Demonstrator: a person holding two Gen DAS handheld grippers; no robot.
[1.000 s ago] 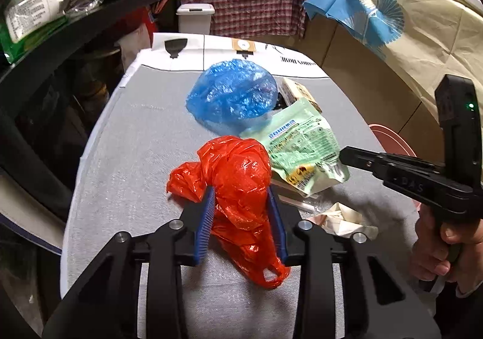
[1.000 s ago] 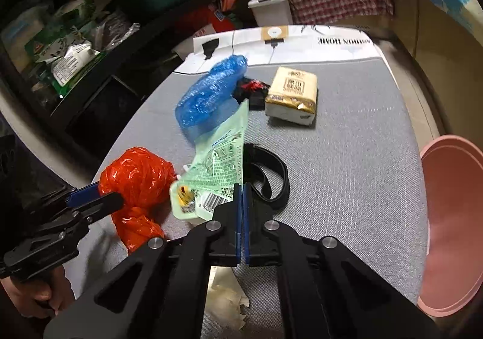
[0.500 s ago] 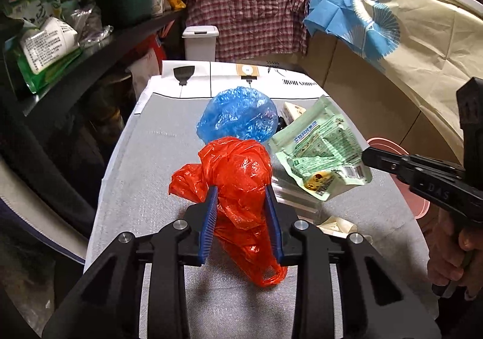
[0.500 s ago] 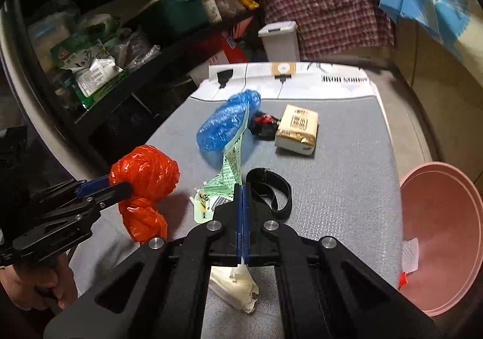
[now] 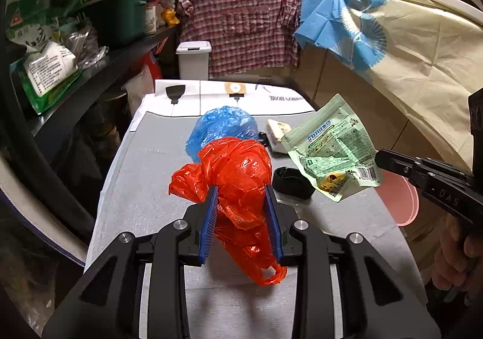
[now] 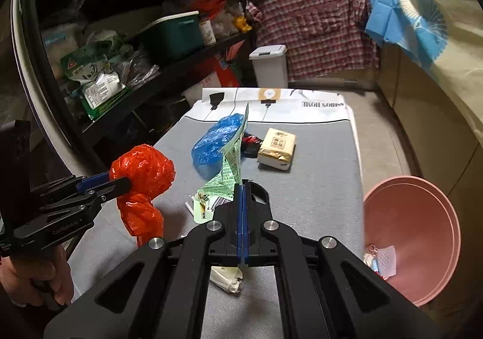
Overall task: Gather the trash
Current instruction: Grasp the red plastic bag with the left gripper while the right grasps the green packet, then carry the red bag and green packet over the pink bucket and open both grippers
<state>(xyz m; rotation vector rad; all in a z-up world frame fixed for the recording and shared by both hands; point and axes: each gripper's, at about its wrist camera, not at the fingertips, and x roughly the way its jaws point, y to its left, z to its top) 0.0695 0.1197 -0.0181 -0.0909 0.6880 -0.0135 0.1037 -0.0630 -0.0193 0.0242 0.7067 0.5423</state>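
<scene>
Now, left wrist view: my left gripper [image 5: 241,218] clamps crinkly red plastic bag [image 5: 238,185] mid-bundle, lifted clear of grey mat [image 5: 142,185], tail dangling below pads. Ahead of it: blue bag [image 5: 222,129], soft, translucent, lying on mat.

Right wrist view: my right gripper [image 6: 243,218] pinched flat on edge of glossy green pouch [image 6: 229,170]; thin film suits tight pinch. Pink basin [image 6: 422,236] off to right, likely drop spot. Crumpled tissue [image 6: 226,277] under fingers.
</scene>
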